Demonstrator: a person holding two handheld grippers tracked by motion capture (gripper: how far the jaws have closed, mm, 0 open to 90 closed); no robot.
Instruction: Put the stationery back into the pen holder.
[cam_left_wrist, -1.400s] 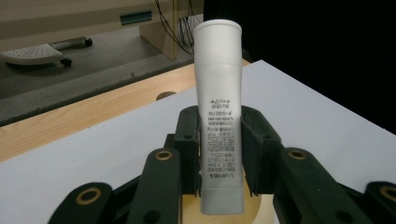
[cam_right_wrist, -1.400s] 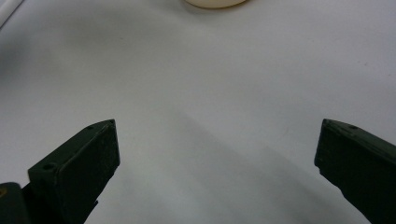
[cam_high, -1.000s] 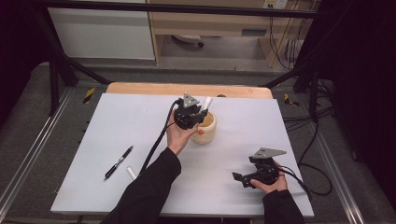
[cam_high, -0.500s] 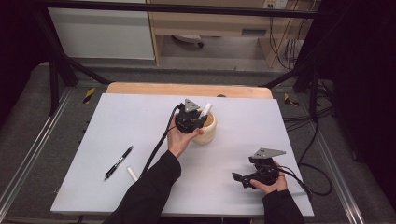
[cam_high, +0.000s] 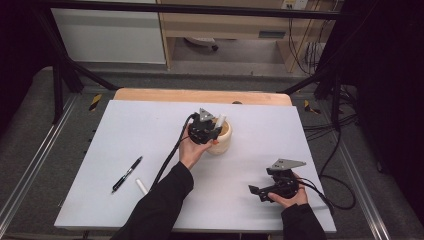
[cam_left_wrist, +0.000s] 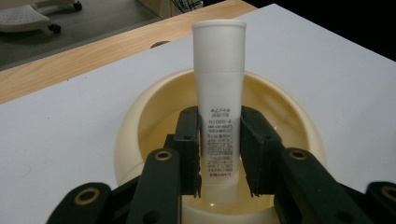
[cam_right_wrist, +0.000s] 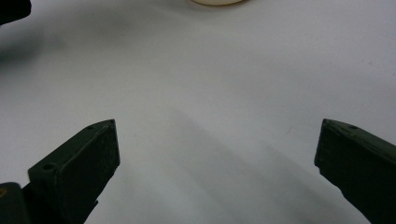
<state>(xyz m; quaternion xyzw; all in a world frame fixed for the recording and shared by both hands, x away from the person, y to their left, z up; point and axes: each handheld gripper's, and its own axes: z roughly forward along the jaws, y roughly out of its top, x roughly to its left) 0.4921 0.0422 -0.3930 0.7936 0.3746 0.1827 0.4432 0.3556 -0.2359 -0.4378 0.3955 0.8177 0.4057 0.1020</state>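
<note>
A white tube (cam_left_wrist: 219, 79) with small black print stands upright in a cream-coloured cup (cam_left_wrist: 140, 112). My left gripper (cam_left_wrist: 220, 114) is shut on the tube's lower half, one black pad pressed against each side. From above, the left gripper (cam_high: 214, 131) sits over the cup (cam_high: 225, 142) near the table's middle, and the tube's top (cam_high: 220, 120) sticks out beside it. My right gripper (cam_high: 257, 191) rests in a hand on the table at the near right, open. Its jaws (cam_right_wrist: 217, 140) stand wide apart over bare white surface.
A black pen (cam_high: 126, 174) and a short white stick (cam_high: 141, 186) lie at the near left of the white table top (cam_high: 140, 130). A wooden strip (cam_high: 200, 95) runs along the far edge. Cables trail from both grippers; metal rails flank the table.
My left gripper has moved slightly toward me and down over the cup, still gripping the tube. The right gripper has stayed where it was.
</note>
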